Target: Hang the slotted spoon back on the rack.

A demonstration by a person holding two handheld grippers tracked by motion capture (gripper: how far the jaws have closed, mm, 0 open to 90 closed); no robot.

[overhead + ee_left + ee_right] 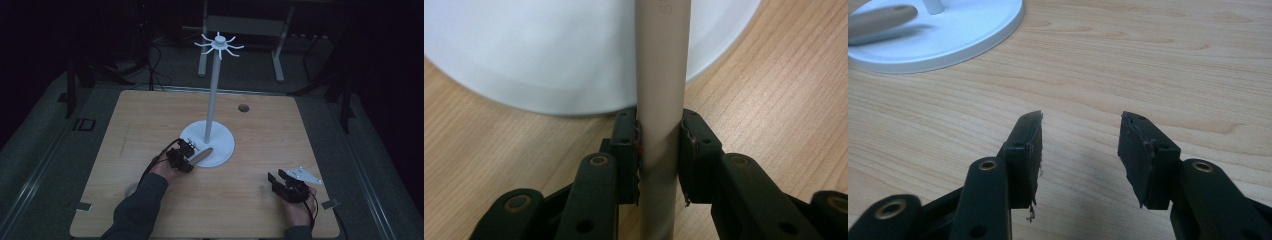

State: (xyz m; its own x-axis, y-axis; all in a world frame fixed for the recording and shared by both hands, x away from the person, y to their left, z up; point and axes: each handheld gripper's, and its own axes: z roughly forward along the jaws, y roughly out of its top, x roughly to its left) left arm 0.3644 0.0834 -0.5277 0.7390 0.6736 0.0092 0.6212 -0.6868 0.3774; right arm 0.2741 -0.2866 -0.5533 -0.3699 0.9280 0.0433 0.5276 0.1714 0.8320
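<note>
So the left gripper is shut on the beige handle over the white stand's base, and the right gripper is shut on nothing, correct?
Not quite. The right gripper is open, its jaws spread apart over bare table, as the right gripper view shows. The left gripper is indeed shut on the beige handle over the white stand's base.

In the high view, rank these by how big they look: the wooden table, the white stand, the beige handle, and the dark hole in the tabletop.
1. Wooden table, by far the largest.
2. White stand, counting its round base, pole and hooked top.
3. Beige handle, gripped by the left tool.
4. Dark hole, smallest, though it lies farther from the camera than the handle.
</note>
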